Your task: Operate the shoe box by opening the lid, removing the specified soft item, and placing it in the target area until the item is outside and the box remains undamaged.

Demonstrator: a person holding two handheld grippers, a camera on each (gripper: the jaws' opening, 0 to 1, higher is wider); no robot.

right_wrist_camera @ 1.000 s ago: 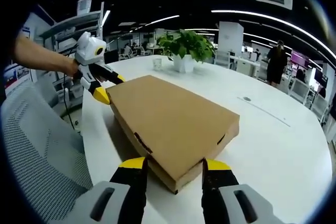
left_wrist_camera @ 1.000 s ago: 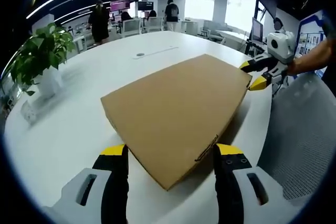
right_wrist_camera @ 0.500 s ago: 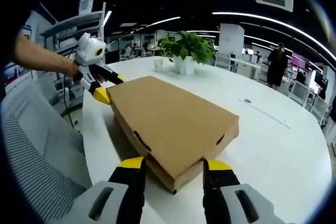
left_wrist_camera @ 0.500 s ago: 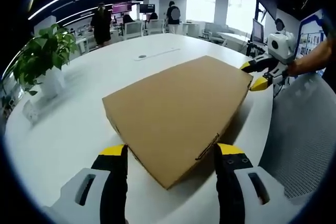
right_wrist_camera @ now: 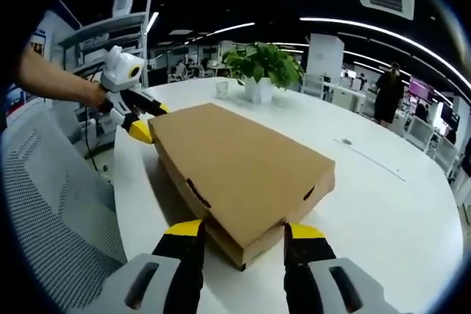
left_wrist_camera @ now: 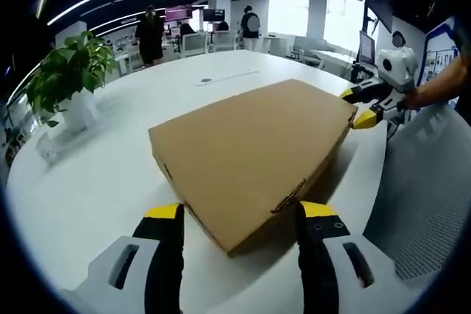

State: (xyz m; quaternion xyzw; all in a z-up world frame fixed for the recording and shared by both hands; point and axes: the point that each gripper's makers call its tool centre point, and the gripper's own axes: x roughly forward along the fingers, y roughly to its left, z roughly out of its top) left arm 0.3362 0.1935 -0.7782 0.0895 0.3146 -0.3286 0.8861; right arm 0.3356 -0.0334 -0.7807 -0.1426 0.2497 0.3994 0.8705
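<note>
A flat brown cardboard shoe box (left_wrist_camera: 250, 148) lies on the white table (left_wrist_camera: 88, 189) with its lid down. My left gripper (left_wrist_camera: 239, 212) is open, its yellow-tipped jaws straddling the box's near corner. At the box's far right corner stands the right gripper (left_wrist_camera: 355, 106), held by a person's hand. In the right gripper view the same box (right_wrist_camera: 235, 156) reaches away from me. My right gripper (right_wrist_camera: 243, 229) is open around its near corner, and the left gripper (right_wrist_camera: 149, 121) sits open at the far left corner. What is inside the box is hidden.
A potted plant (left_wrist_camera: 66, 79) in a white pot stands on the table (right_wrist_camera: 397, 204) beyond the box, and so does a small glass (right_wrist_camera: 221, 89). A grey mesh chair (right_wrist_camera: 51, 204) is beside the table edge. People stand far back in the office.
Both views have shifted only slightly. The box still lies shut and both grippers remain open at its opposite corners.
</note>
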